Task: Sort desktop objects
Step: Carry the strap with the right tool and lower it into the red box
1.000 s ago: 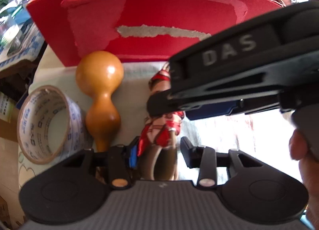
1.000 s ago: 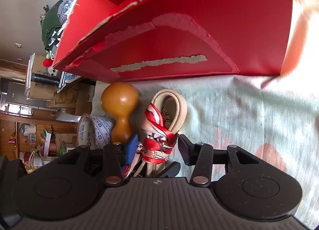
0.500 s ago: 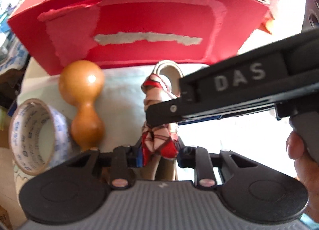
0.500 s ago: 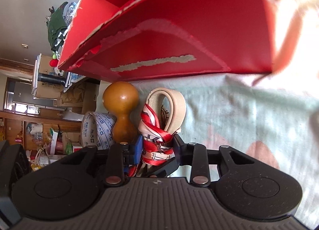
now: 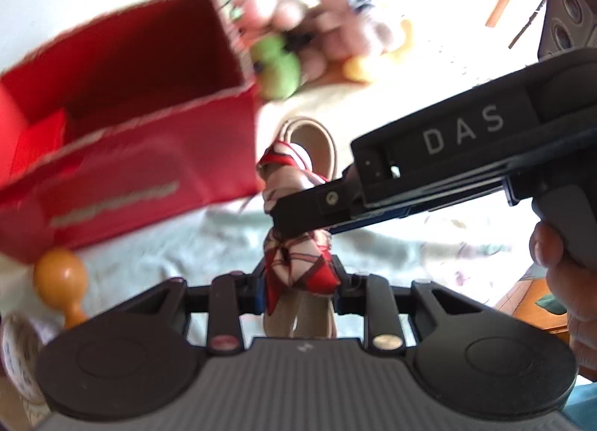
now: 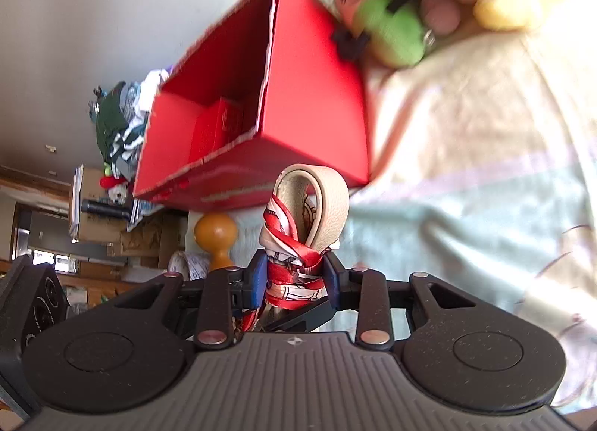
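We have the beige strap loop (image 6: 328, 203) wrapped in a red patterned scarf (image 5: 298, 266) pinched by both the left gripper (image 5: 298, 281) and right gripper (image 6: 294, 274), raised beside the red box (image 6: 317, 114). It looks light, floppy and silky, so we judge the knotted middle the safest hold.

A plain grey wall (image 6: 93, 20) stands behind stacked cardboard boxes (image 6: 100, 222), with bright daylight washing out the cloth-covered table (image 6: 466, 188).
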Tool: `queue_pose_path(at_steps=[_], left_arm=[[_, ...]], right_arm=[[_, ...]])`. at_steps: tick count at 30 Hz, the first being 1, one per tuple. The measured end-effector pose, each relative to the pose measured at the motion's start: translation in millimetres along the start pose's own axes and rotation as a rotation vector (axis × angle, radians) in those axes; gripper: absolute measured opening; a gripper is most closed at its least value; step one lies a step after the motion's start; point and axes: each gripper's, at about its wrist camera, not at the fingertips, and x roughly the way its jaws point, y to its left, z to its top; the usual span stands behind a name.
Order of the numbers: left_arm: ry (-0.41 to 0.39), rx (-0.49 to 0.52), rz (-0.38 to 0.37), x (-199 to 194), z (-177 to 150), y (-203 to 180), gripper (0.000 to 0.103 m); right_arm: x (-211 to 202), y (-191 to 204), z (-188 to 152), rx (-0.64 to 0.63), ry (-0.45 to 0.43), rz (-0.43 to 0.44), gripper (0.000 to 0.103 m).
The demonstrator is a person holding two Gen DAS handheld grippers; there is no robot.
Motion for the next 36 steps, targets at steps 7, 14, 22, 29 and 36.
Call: queue_pose_path(at_steps=[7, 14, 22, 29, 36], left_arm=[[-0.102, 0.002, -0.035, -18.1, 41.1, -21.2, 0.026], [-0.224, -0.029, -0.008, -44.1, 72.3, 0.1, 0.026], [-0.235, -0.098, 0.047, -43.1, 90.4, 66.9, 0.026], [-0.132, -0.184, 0.085, -13.4, 93.0, 132.1, 0.026], [0.022, -0.303, 0.051, 24.8, 85.9, 179.0, 0.030]], right_arm=[[-36.4, 17.8, 21.3, -0.109, -0.113, -0.063, 0.034], [-51.5, 54.9, 57.0, -0.269, -0.210, -0.046, 0.034], [-8.1, 109.2, 88.9, -0.430, -0.221, -0.062, 0.034], [62.8, 129.5, 116.8, -0.447, -0.130, -0.072, 0.034], [125.5, 127.3, 135.0, -0.389, 0.015, -0.127, 0.032]])
